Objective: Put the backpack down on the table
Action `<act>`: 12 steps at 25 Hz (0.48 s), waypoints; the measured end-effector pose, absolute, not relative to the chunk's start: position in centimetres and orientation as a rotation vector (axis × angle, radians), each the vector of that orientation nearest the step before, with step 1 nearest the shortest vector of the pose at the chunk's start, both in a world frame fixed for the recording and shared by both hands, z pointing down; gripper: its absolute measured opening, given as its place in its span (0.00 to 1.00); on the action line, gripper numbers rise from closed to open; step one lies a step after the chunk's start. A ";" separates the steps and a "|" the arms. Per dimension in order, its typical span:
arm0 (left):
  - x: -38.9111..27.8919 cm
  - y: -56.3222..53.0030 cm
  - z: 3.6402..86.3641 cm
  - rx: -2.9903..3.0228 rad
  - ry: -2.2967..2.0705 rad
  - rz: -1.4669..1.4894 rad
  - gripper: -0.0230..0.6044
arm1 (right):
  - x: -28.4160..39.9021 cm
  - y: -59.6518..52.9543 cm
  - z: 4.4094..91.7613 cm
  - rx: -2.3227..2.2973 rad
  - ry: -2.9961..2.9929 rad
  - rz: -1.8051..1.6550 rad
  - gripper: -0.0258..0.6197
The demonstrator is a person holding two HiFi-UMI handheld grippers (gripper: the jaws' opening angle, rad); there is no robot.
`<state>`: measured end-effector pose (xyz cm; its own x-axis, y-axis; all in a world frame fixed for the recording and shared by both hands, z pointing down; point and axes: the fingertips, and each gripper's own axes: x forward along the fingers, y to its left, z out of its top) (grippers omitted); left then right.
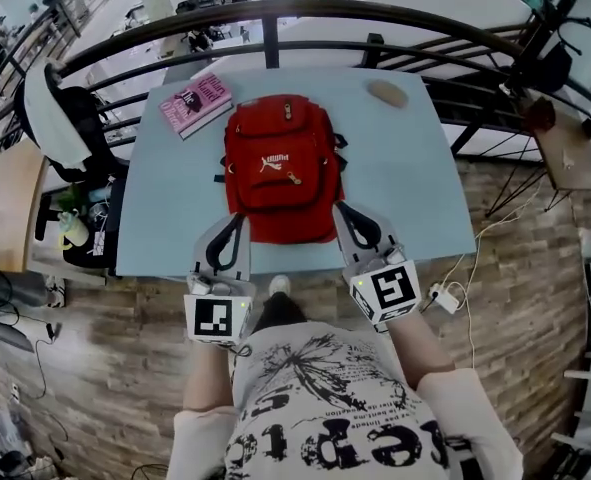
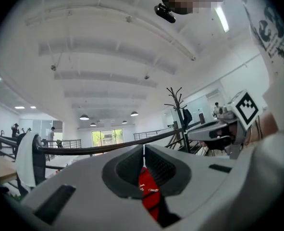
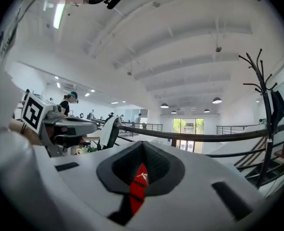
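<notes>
Below our printed white shirt (image 1: 325, 408), the pale blue counter (image 1: 175, 198) spreads ahead with the red fabric backpack (image 1: 280, 168) lengthwise over it, top end away, its near corners pinched by our left hand-held gripper (image 1: 237, 220) and right hand-held gripper (image 1: 343, 210) alike.

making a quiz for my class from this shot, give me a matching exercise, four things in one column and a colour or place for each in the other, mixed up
Things:
1. backpack
2. book
3. oval object
4. table

Descriptions:
A. light blue
B. tan, near the table's far right corner
C. red, clamped at its near edge by the left gripper and the right gripper
D. pink, near the table's far left corner

Pairs: 1-C, 2-D, 3-B, 4-A
</notes>
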<state>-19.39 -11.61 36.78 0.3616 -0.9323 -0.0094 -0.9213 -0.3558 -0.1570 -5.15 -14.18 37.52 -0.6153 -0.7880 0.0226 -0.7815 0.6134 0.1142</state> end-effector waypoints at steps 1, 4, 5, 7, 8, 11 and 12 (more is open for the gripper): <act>-19.4 -11.6 36.4 -2.459 1.702 -0.134 0.06 | -5.6 -13.9 36.9 1.329 -2.767 -0.168 0.03; -19.1 -11.5 35.8 -2.470 1.690 -0.087 0.06 | -6.3 -13.4 35.6 1.314 -2.792 -0.214 0.03; -19.0 -11.4 35.6 -2.488 1.685 -0.078 0.06 | -6.4 -13.4 35.4 1.316 -2.795 -0.219 0.03; -18.8 -11.2 35.2 -2.509 1.684 -0.079 0.06 | -6.5 -13.7 35.3 1.316 -2.796 -0.220 0.03; -18.8 -11.2 34.9 -2.510 1.685 -0.072 0.06 | -6.5 -13.8 35.3 1.315 -2.794 -0.222 0.03; -18.7 -11.5 33.7 -2.491 1.680 -0.017 0.06 | -6.3 -14.1 35.3 1.316 -2.783 -0.233 0.03; -18.7 -11.5 33.5 -2.488 1.678 -0.009 0.06 | -6.3 -14.1 35.3 1.317 -2.780 -0.235 0.03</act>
<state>-18.70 -11.48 33.51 0.3779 -0.9229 -0.0734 -0.9221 -0.3680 -0.1199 -6.26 -14.14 35.32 -0.6344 -0.7729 -0.0144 -0.7643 0.6244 0.1612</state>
